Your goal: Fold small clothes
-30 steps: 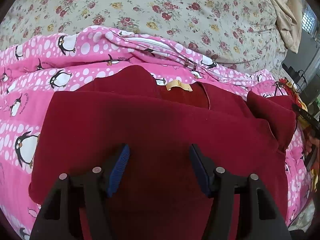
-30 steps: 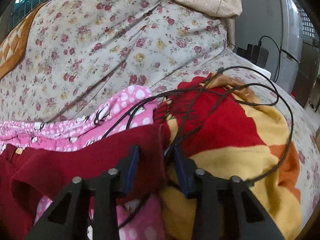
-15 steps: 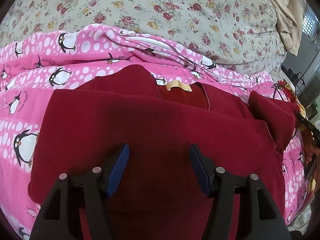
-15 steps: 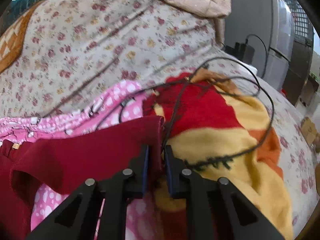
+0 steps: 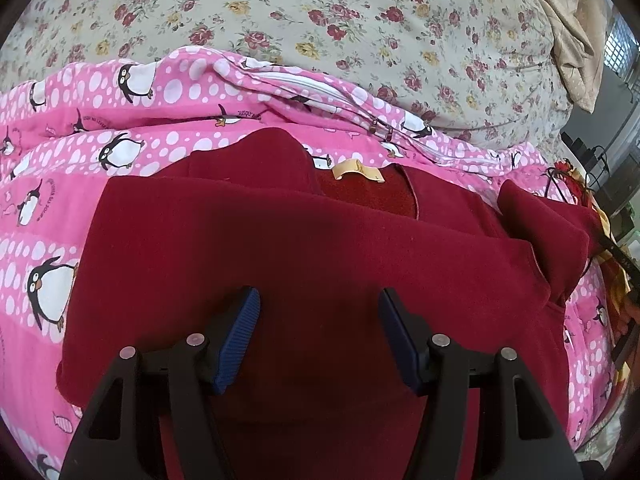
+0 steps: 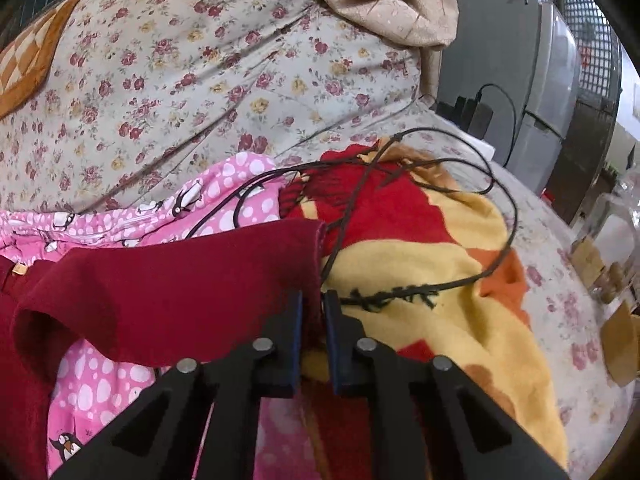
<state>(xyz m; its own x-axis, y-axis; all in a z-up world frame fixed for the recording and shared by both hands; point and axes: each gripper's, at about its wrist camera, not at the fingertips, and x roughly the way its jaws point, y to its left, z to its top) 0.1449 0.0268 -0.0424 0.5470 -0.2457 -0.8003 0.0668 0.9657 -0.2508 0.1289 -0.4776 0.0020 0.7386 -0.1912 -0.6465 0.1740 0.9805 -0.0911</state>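
Observation:
A dark red top (image 5: 304, 248) lies spread on a pink penguin blanket (image 5: 80, 152), its tan neck label (image 5: 358, 171) at the far side. My left gripper (image 5: 319, 334) is open, its blue pads apart, just above the top's lower body. In the right wrist view my right gripper (image 6: 312, 312) is shut on the cuff end of the top's red sleeve (image 6: 180, 292), which it holds lifted off the blanket. That sleeve shows raised at the right in the left wrist view (image 5: 548, 232).
A red, yellow and orange blanket (image 6: 432, 264) with a looped black cable (image 6: 496, 248) lies right of the sleeve. A floral bedsheet (image 5: 320, 12) covers the far side. A beige cloth (image 6: 384, 4) and grey appliance (image 6: 520, 80) stand at the back right.
My right gripper has closed on the sleeve's cuff and raised it, pulling the sleeve up and away from the cable. My left gripper has stayed open over the top.

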